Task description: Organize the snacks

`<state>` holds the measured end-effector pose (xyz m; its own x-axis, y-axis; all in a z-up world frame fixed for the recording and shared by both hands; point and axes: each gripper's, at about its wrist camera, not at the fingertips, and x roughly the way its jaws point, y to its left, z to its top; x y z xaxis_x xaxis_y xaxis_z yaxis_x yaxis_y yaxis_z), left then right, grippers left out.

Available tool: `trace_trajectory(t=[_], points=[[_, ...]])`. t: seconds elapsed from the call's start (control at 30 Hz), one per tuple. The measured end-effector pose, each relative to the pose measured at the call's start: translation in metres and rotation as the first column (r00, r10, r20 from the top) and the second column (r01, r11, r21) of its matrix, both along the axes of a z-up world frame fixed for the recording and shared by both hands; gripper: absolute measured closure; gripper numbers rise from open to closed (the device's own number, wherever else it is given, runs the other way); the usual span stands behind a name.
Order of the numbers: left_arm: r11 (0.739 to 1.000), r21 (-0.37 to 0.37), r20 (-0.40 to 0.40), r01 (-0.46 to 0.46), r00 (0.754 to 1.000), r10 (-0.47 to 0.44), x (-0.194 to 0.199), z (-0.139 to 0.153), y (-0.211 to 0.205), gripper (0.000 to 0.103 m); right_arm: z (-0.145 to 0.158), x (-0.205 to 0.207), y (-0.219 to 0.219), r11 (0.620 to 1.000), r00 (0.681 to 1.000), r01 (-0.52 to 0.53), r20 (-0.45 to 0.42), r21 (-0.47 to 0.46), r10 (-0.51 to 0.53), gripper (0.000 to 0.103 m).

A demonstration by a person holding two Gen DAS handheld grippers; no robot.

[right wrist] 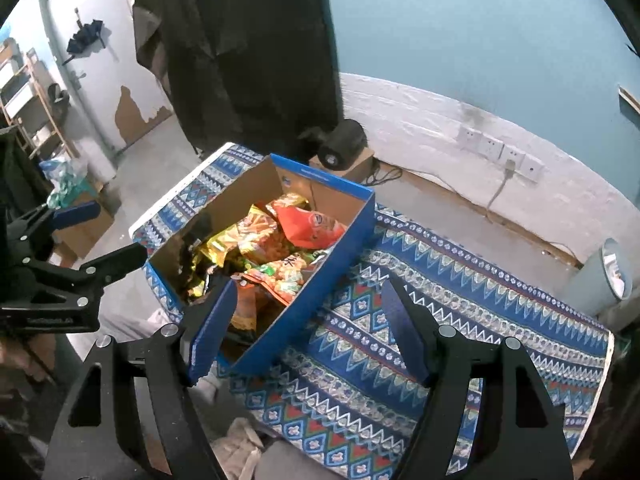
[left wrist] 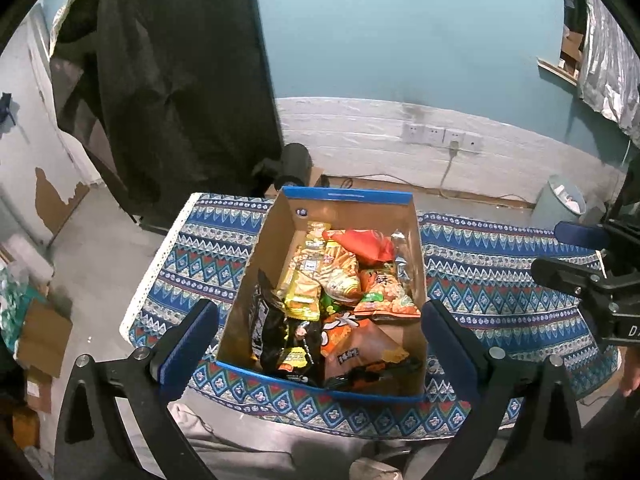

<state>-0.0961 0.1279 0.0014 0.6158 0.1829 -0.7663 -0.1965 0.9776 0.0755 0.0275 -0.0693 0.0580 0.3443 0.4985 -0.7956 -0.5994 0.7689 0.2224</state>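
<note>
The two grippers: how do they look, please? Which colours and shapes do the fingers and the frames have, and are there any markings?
The left gripper and the right gripper look alike: black angular metal frames with silver round bolts, and two flat fingers faced with blue pads. White lettering marks a black frame, too blurred to read. No cables show, and no sleeve is clear.

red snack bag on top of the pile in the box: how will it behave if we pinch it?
The red snack bag looks puffed and creased, so probably light and floppy, crumpling under the pads. Its glossy film may slip. It lies loose on the other packets in the cardboard box, so a push would likely slide it rather than roll it.
</note>
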Motion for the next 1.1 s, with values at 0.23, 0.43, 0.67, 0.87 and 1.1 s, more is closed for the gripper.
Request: trace_trajectory(t=[0.23,0.43,0.67,0.87,1.1], points=[[0.999,0.029,0.008,0.016,1.000,-0.016,0.002,0.001,-0.010,0.001,-0.001,0.002,-0.004,1.000,1.000,0.005,-0.013,0.010,-0.005,0.029],[0.999,0.034,0.016,0.024,1.000,-0.025,0.002,0.003,-0.014,0.001,-0.001,0.004,-0.007,1.000,1.000,0.017,-0.016,0.014,-0.017,0.029],[0.999,0.035,0.032,0.011,0.999,-0.012,-0.002,0.007,-0.010,0.001,-0.001,0.005,-0.008,1.000,0.999,0.029,-0.017,0.013,-0.028,0.029],[1.000,0.031,0.027,0.002,1.000,-0.003,-0.004,0.007,-0.007,0.001,-0.002,0.005,-0.007,1.000,1.000,0.026,-0.013,0.010,-0.026,0.029],[0.999,0.034,0.019,0.001,1.000,-0.002,-0.004,0.006,-0.007,0.001,-0.002,0.004,-0.007,1.000,1.000,0.028,-0.013,0.004,-0.028,0.029]])
